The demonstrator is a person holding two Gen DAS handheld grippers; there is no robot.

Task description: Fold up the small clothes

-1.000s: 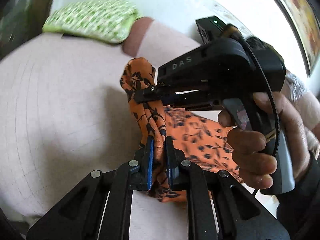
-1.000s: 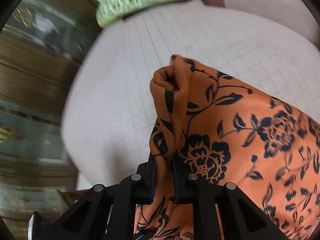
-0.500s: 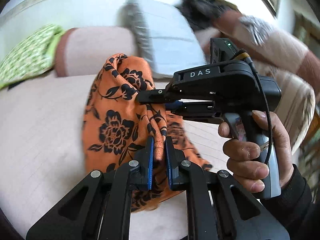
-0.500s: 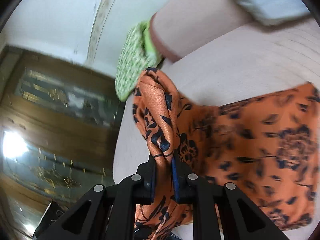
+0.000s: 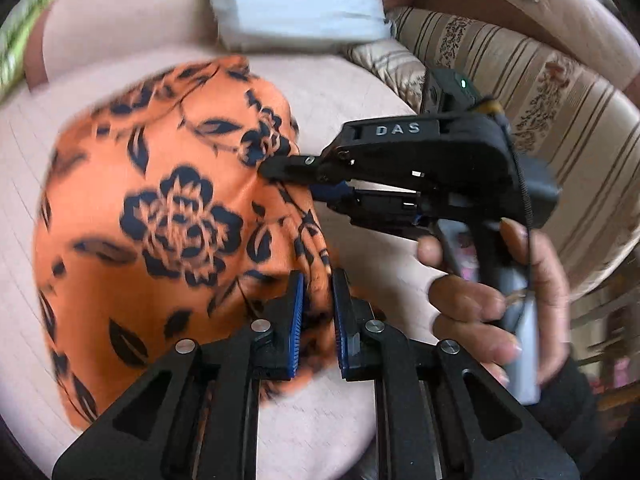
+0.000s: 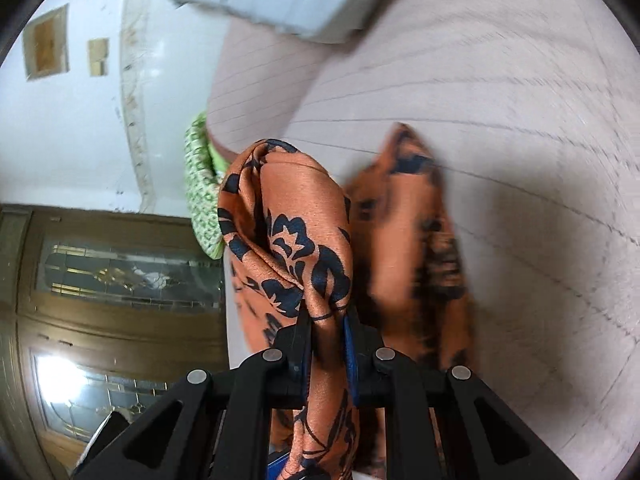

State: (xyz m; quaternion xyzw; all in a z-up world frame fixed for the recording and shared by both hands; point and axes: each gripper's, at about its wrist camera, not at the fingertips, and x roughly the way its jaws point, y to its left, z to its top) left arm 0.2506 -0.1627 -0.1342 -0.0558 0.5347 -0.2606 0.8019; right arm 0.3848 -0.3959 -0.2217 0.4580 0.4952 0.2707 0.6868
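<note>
An orange cloth with a dark floral print hangs above the pale pink bed sheet. My left gripper is shut on a bunched edge of it. My right gripper, held in a hand at the right of the left wrist view, is shut on another edge close by. In the right wrist view the right gripper pinches a fold of the orange cloth, and the rest of it hangs blurred to the right.
A light blue pillow and a green patterned cushion lie at the head of the bed. A striped beige sofa stands at the right. A wooden door with glass panels is to the left.
Both grippers have lifted and swung the cloth over the bed. The cloth has spread wider to the left of the left gripper. Both grips have held.
</note>
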